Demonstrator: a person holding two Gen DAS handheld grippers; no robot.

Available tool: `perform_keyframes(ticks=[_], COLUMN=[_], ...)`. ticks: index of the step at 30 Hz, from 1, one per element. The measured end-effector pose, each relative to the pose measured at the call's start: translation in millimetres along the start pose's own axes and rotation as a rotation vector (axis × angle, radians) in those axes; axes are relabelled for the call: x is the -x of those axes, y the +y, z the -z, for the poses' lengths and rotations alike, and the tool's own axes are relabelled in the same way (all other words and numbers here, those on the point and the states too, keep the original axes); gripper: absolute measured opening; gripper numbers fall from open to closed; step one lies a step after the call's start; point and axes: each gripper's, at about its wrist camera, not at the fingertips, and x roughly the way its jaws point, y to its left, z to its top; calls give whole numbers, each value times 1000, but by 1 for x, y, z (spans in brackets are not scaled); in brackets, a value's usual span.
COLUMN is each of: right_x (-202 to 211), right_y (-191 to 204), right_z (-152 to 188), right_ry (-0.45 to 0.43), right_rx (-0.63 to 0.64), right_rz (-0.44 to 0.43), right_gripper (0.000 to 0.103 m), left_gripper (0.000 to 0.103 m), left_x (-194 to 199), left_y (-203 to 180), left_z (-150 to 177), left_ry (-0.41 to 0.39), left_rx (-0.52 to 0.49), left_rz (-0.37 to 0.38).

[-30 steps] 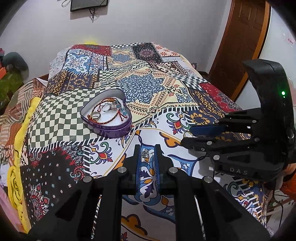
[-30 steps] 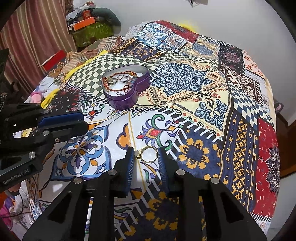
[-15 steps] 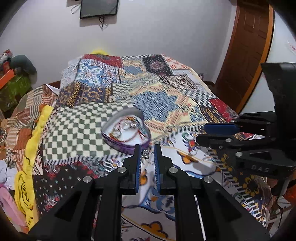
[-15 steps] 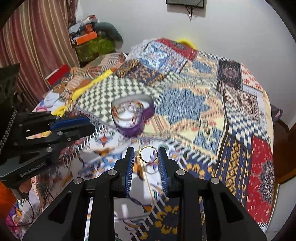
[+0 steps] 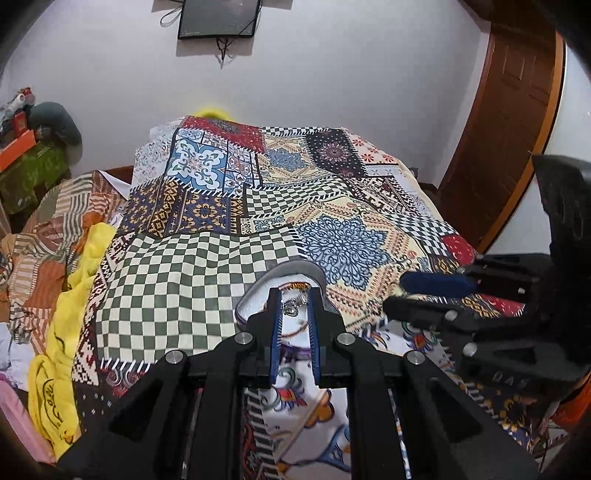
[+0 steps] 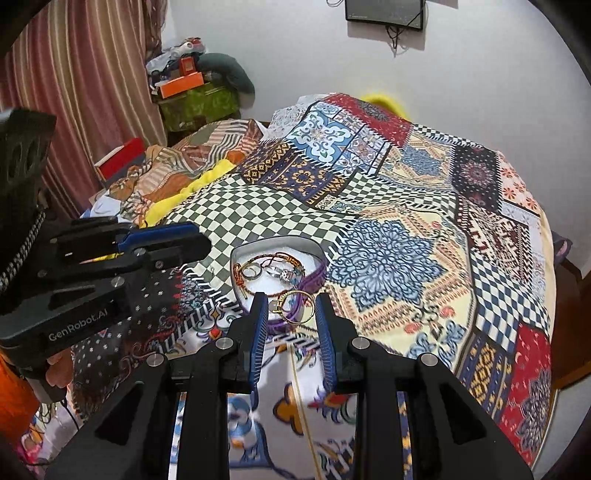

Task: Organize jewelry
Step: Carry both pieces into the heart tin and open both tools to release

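Right hand-held gripper (image 6: 290, 308) is nearest: its blue pads are spread apart, with a gold ring (image 6: 298, 307) between the tips. Ring touches the right pad; whether it touches the left pad, can't tell. So the jaws are parted, not clamped tight. Ring sits just over the near edge of the heart-shaped tin (image 6: 314, 252).

Left hand-held gripper (image 5: 294, 308) has its jaws closed on a small silver ring (image 5: 293, 305), pinched between the blue pads right at the tips, held over the same tin (image 5: 312, 267).

Tin is purple outside, white inside, and rests on the patchwork bedspread (image 6: 406, 236) around the middle of the bed. Inside it: red cord bracelets (image 6: 258, 286), another ring (image 6: 252, 272) and some silvery pieces, tangled, hard to separate.

Beyond the tin, a yellow cloth (image 5: 74, 288) lies along the bed's left edge. Farther back, a wooden door (image 5: 509, 110) at right and a dark wall screen (image 5: 218, 16) on the white far wall.
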Motion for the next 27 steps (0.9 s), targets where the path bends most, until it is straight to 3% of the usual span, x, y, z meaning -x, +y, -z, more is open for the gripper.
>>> perform_keyframes(ticks=[10, 27], right_x=[-36, -63], right_y=[7, 11], right_z=[-9, -8], right_ry=[68, 110], right_rx=[59, 86], right_rz=[-32, -58], right_gripper=[24, 24], left_gripper=[12, 12], left_x=[-46, -69], left_y=[15, 30], left_z=[0, 1], left_ry=[85, 109], left_rx=[16, 39], left_rz=[31, 35])
